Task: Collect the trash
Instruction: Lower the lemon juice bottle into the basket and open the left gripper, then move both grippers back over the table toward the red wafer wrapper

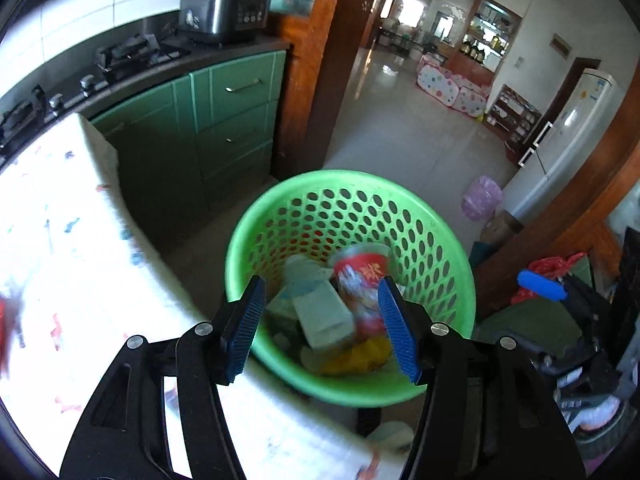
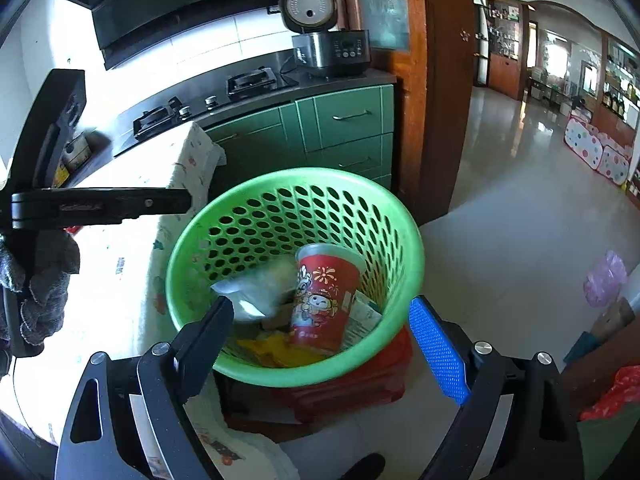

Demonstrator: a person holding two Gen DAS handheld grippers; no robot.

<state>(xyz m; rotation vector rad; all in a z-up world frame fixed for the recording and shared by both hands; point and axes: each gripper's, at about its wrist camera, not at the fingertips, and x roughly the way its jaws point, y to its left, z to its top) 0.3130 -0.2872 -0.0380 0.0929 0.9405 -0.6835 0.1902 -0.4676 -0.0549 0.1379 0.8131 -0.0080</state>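
The green basket [image 2: 412,240] is the landmark: a perforated bin standing beside the cloth-covered counter [image 2: 120,288], on something red whose shape is mostly hidden under it. Inside the basket lie a red printed paper cup [image 2: 324,300], tilted against the far-right wall, a pale crumpled wrapper [image 2: 260,288] to the left of it, and yellow scraps [image 2: 276,350] at the near bottom; in the left wrist view these pieces are blurred and hard to tell apart. The left tool [image 1: 322,324] hangs over the basket's near rim with its blue pads [image 1: 244,332] standing apart and nothing pressed between them. The right tool [image 2: 320,336] also sits at the near rim, spread wide and holding nothing; its left pad is turned edge-on and dark. Left of the basket, a gloved hand [image 2: 44,288] grips the other tool's handle, cut off by the frame edge.
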